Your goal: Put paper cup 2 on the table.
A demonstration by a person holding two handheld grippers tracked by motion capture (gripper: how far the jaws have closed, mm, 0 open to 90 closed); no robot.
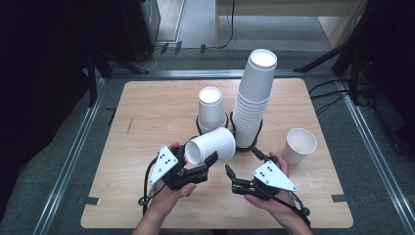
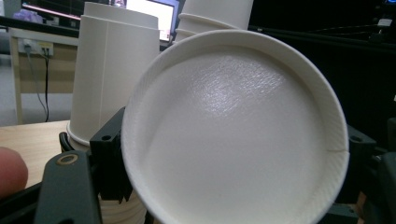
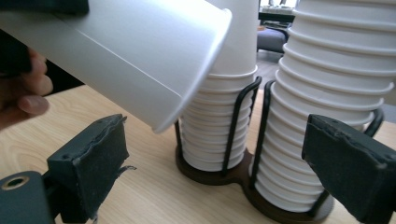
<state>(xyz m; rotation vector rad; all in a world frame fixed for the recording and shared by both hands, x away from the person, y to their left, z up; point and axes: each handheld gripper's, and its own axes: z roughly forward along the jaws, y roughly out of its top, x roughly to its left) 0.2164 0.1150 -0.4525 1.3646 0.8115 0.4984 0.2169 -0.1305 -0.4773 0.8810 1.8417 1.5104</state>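
paper cup (image 1: 211, 145) — sideways in left gripper (image 1: 203, 166), level

A white paper cup (image 2: 233, 130), smooth with a faint sheen inside, is seen above a table (image 1: 147, 112) of pale, matt wood grain. 2 stacks of paper cups (image 3: 322, 93) with ribbed rolled rims are kept in a holder (image 3: 243, 116) of thin black wire on a dark base. Worn, rough black padding is shown on the right gripper (image 3: 224, 177) pads (image 3: 93, 154).
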